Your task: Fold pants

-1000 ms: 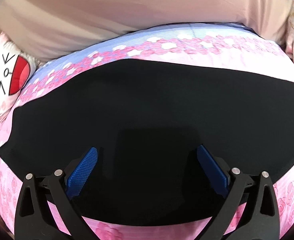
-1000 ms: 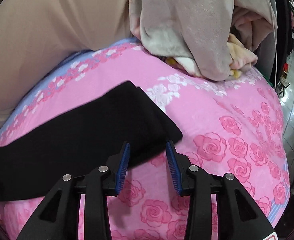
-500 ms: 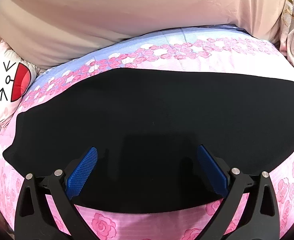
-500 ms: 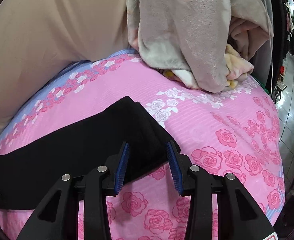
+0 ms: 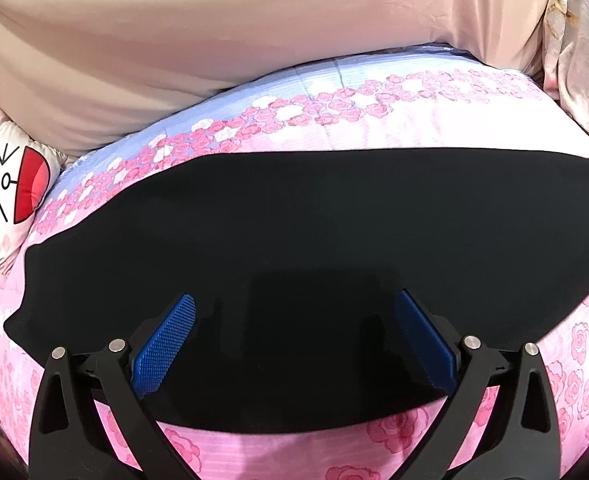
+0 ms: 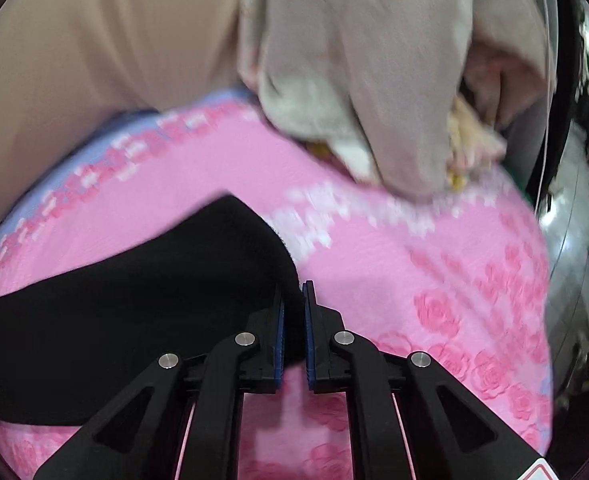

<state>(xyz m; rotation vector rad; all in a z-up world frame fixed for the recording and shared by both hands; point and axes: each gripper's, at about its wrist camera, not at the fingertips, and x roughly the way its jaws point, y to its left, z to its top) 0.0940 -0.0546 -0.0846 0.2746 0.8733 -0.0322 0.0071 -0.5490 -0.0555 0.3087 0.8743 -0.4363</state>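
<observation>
Black pants (image 5: 294,240) lie flat in a long band across the pink rose bedsheet (image 5: 374,440). My left gripper (image 5: 294,336) is open, its blue pads (image 5: 162,344) spread wide just above the middle of the pants near their front edge. In the right wrist view my right gripper (image 6: 293,320) is shut on the right end of the pants (image 6: 134,320), pinching the black fabric at its corner between the blue pads.
A beige padded headboard (image 5: 254,40) rises behind the bed. A white cartoon pillow (image 5: 10,188) lies at the far left. A heap of grey and pink blankets (image 6: 374,80) sits at the bed's far right. The floor (image 6: 574,220) drops away beyond the right edge.
My right gripper moved forward over the pants' right end and closed on it. My left gripper drew back slightly and stayed open.
</observation>
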